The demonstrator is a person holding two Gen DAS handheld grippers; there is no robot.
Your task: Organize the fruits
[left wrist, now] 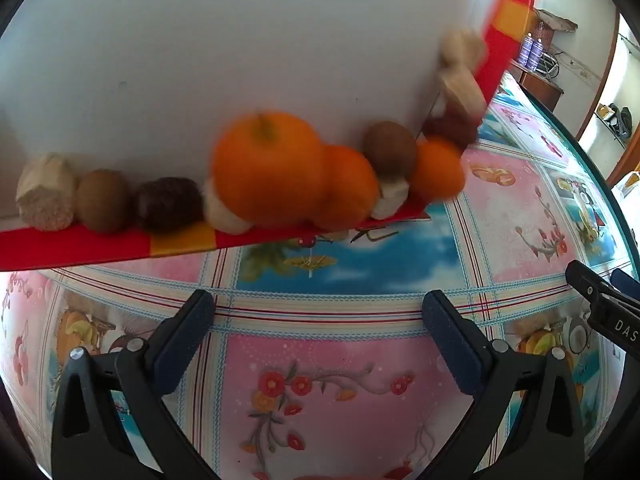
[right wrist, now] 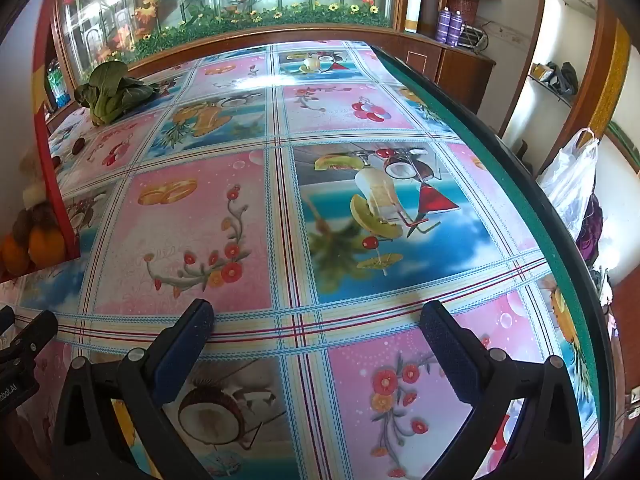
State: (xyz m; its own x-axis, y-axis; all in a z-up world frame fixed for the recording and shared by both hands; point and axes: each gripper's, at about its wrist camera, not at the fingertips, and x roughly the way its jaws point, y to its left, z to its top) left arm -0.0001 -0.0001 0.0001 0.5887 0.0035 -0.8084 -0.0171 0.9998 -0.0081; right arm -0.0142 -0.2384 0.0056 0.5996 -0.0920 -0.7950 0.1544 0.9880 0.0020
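In the left wrist view a large white tray (left wrist: 180,60) with a red and yellow rim is tilted, and produce has gathered along its low edge: a big orange (left wrist: 268,168), two smaller oranges (left wrist: 348,188) (left wrist: 438,168), a kiwi (left wrist: 102,200), a dark brown fruit (left wrist: 168,204), brown-capped mushrooms (left wrist: 390,152) and pale chunks (left wrist: 46,192). My left gripper (left wrist: 320,320) is open and empty over the tablecloth in front of the tray. My right gripper (right wrist: 316,324) is open and empty over the table; the tray's corner with oranges (right wrist: 46,244) shows at its far left.
The table (right wrist: 360,120) wears a glossy fruit-and-flower cloth with a green edge band (right wrist: 532,184) on the right. A leafy green vegetable (right wrist: 112,94) lies at the far left. A small dark fruit (right wrist: 79,145) lies near it. A wooden cabinet (right wrist: 460,64) stands behind.
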